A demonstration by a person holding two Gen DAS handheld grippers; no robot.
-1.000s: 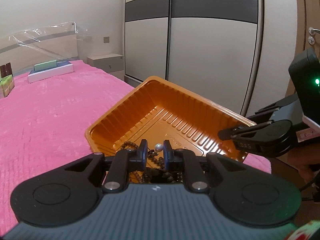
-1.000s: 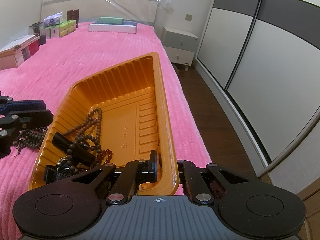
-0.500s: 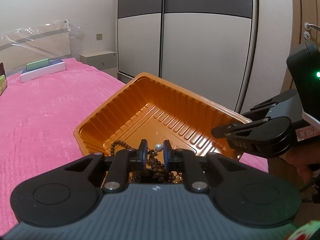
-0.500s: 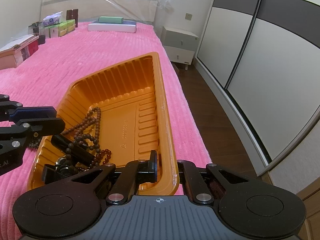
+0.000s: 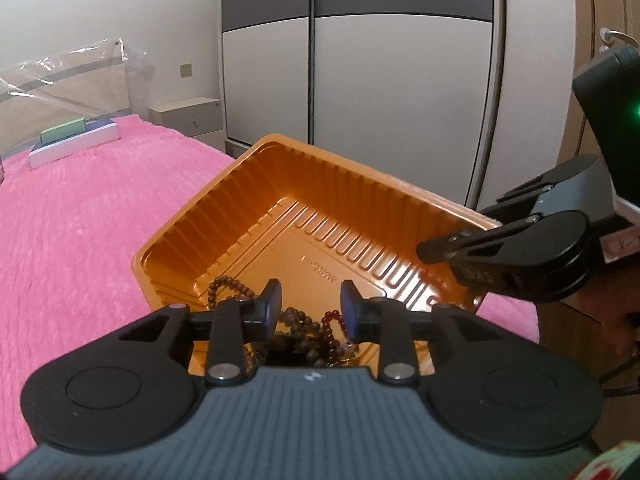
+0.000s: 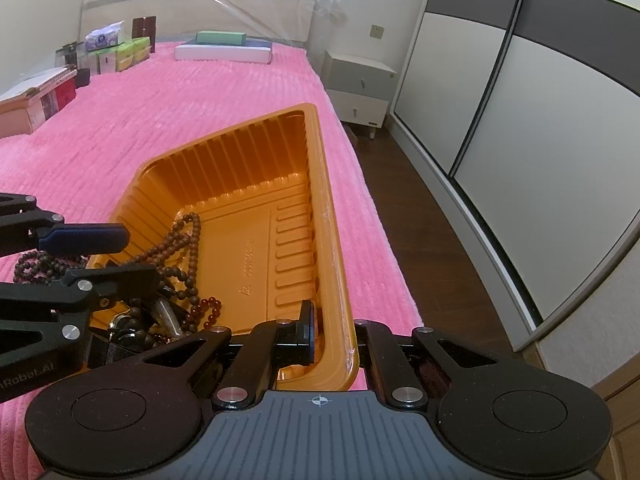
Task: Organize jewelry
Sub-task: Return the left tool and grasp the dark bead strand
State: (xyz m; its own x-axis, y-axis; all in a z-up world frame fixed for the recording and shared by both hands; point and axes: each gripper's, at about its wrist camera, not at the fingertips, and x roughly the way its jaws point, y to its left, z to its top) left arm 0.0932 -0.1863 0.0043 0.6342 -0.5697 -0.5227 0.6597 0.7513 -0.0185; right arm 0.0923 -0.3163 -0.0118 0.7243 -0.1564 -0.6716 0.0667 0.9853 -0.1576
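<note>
An orange ribbed plastic tray (image 5: 320, 184) (image 6: 280, 152) sits on the pink bedspread. Brown bead strings (image 6: 188, 240) and a dark red bead bracelet (image 5: 332, 314) lie heaped in its near corner. My left gripper (image 5: 310, 306) is open and empty above that heap; it also shows in the right wrist view (image 6: 104, 252). My right gripper (image 6: 330, 332) is shut on the tray's right rim, one finger inside, one outside. More brown beads (image 6: 36, 266) lie on the bedspread left of the tray.
Pink bed (image 6: 160, 112) with flat boxes (image 6: 224, 50) at the headboard and cartons (image 6: 120, 52) along the far left. A nightstand (image 6: 360, 88) and a sliding wardrobe (image 5: 360, 80) stand right of the bed, dark floor between.
My left gripper has moved over the tray's near corner and opened; the white pearl piece it pinched is no longer between its fingers. The right gripper keeps holding the rim.
</note>
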